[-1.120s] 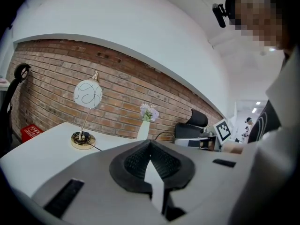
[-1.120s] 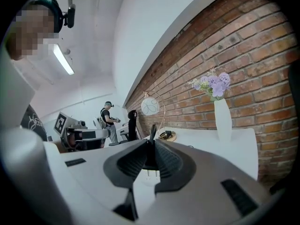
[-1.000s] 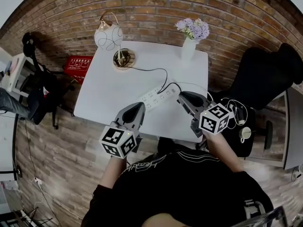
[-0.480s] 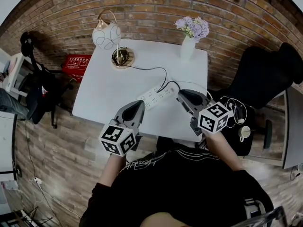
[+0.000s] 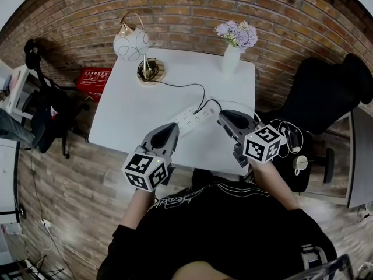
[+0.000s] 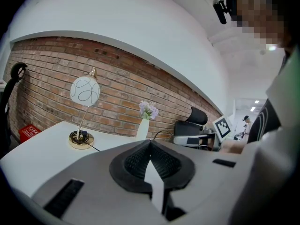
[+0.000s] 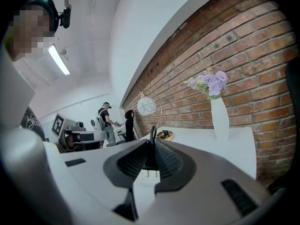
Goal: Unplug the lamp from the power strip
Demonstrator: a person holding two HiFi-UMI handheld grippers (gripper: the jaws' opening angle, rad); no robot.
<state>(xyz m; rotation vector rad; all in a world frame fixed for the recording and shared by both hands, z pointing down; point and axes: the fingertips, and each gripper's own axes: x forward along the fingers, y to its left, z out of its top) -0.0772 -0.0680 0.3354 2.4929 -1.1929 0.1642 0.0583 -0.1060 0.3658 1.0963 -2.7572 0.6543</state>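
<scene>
**Lamp (image 5: 132, 44) plug gripped at the power strip (image 5: 191, 118)**

Lamp stands at the far left corner of the white table (image 5: 128, 115), a globe shade above a brass base. Its black cord (image 5: 187, 86) runs across the tabletop to the power strip, which lies diagonally near the table's front edge. Right gripper (image 5: 222, 116) sits at the strip's right end. Its jaws stand nearly together, closed on the black plug (image 7: 152, 159), with the white strip directly beneath and the cord looping up above the pads. Whether the plug is fully seated cannot be told. Left gripper (image 5: 171, 129) is just beside the strip's left end, jaws closed tip to tip with nothing between them. Contact with the strip cannot be confirmed. A white vase (image 5: 231, 63) of lilac flowers stands at the far right corner.
</scene>
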